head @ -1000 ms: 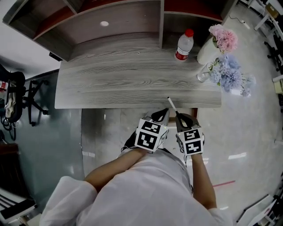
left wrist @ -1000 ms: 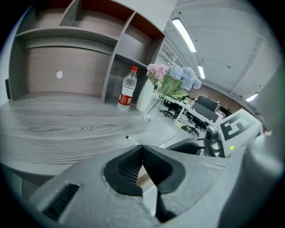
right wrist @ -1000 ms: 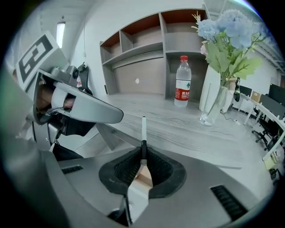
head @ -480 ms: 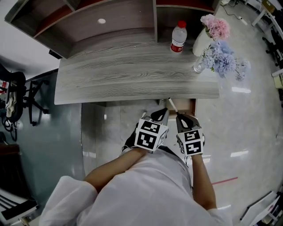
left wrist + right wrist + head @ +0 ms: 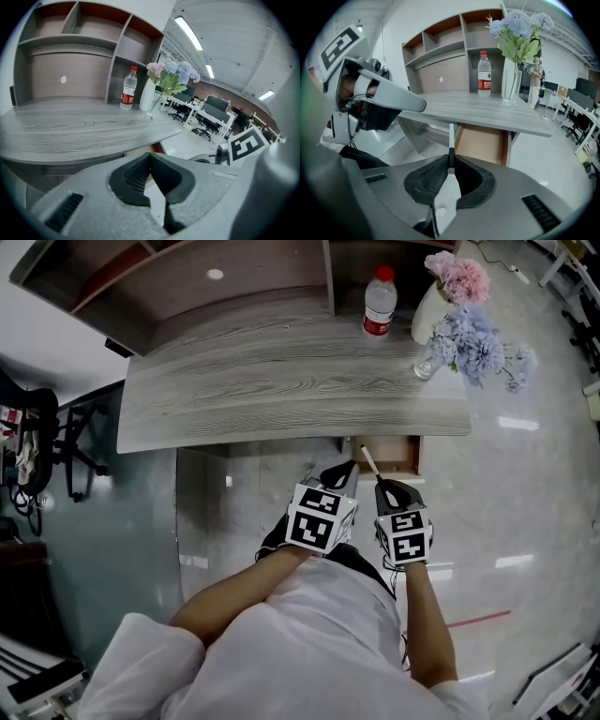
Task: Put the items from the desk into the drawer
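head view: the right gripper (image 5: 382, 486) sits low in the middle, clamped on a thin pen (image 5: 368, 463) whose white end sticks out toward 11 o'clock. the drawer (image 5: 397, 456) is pulled out from under the desk (image 5: 281, 390) and lies just past the pen, at about 12 to 1 o'clock from that gripper. the left gripper (image 5: 340, 474) is just beside the right one, at its 9 o'clock, so the right one is nearer the drawer and carries the load. far back on the desk, at 12 to 1 o'clock, stand a bottle (image 5: 379, 301) and a vase of flowers (image 5: 464, 324). the desk edge cuts off most of the drawer's inside.

left gripper view: the jaws are pressed together with nothing between them. the desk spreads from 9 to 1 o'clock. the drawer is hard to make out here, mostly behind the jaws.

right gripper view: the jaws grip the pen's lower end. its long axis runs straight up to 12 o'clock, in line with the gripper. the tip lies by the drawer's left wall, and the brown drawer floor opens at 1 o'clock from it. what shows of the floor looks bare, but the back part is hidden under the desk. i judge the coming move turns on a short carry forward and toward 1 o'clock, so the whole pen is over the floor before it is let go.
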`<state>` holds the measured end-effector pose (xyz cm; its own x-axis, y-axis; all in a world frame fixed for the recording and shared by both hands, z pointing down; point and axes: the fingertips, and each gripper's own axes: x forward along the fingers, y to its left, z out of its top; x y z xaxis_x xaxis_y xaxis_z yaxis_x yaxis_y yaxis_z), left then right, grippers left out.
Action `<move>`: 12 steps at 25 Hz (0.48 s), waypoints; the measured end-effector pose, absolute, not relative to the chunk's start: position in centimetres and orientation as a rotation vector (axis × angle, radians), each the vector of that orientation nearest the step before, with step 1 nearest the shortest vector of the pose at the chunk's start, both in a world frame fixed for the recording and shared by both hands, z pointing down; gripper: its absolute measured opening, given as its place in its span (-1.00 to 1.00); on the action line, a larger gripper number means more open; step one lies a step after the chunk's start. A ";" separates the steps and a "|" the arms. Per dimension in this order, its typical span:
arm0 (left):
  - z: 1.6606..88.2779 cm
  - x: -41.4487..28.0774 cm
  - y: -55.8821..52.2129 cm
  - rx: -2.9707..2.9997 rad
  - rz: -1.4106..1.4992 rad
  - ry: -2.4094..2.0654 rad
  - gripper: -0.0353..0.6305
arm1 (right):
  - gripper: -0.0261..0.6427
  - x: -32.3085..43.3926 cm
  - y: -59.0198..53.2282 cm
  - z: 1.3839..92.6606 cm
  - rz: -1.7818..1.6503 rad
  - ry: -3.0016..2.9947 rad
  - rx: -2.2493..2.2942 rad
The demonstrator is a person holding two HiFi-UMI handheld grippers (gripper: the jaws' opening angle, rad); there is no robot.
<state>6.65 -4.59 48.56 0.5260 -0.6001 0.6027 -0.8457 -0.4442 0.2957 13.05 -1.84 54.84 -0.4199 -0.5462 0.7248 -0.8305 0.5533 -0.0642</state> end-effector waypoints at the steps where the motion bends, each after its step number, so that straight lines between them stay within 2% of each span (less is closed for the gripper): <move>1: 48.6 6.6 -4.6 2.194 0.568 -1.171 -0.89 | -0.81 13.0 -1.9 55.3 0.563 -2.123 1.103; 12: 49.8 6.5 -4.5 2.198 0.630 -1.157 -0.89 | -0.81 13.1 -3.7 60.5 0.630 -2.054 1.139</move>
